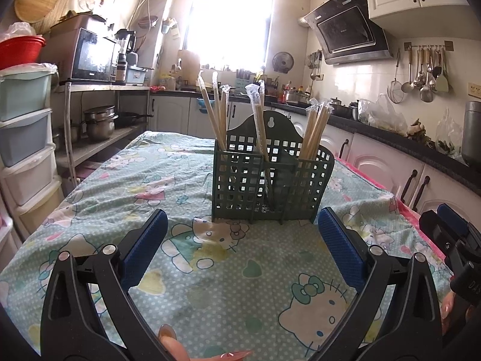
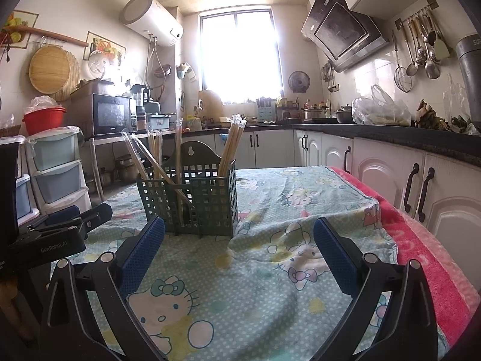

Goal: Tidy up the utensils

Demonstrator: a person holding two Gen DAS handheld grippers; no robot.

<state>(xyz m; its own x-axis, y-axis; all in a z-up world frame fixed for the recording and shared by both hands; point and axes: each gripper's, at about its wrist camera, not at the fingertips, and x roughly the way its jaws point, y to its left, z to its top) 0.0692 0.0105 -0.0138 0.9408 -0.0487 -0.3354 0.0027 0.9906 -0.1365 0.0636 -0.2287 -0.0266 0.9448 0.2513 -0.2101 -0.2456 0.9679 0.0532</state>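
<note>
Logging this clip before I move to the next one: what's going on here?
A person holds two grippers over a table covered with a mint cartoon-print cloth. Both the left gripper and the right gripper are open and hold nothing. In front of them stands a dark green perforated plastic utensil holder, upright on the cloth. Plastic-wrapped wooden chopsticks already stand in its compartments. No loose utensils are visible on the cloth.

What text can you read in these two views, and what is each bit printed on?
"GenRobot.AI": on the left gripper's black body, right wrist view.
"SU…", cut off by the frame: on the grey canister.
"DAS…", partial: on the right gripper's body, left wrist view.
Microwave logo and range hood stickers: too small to read.
</note>
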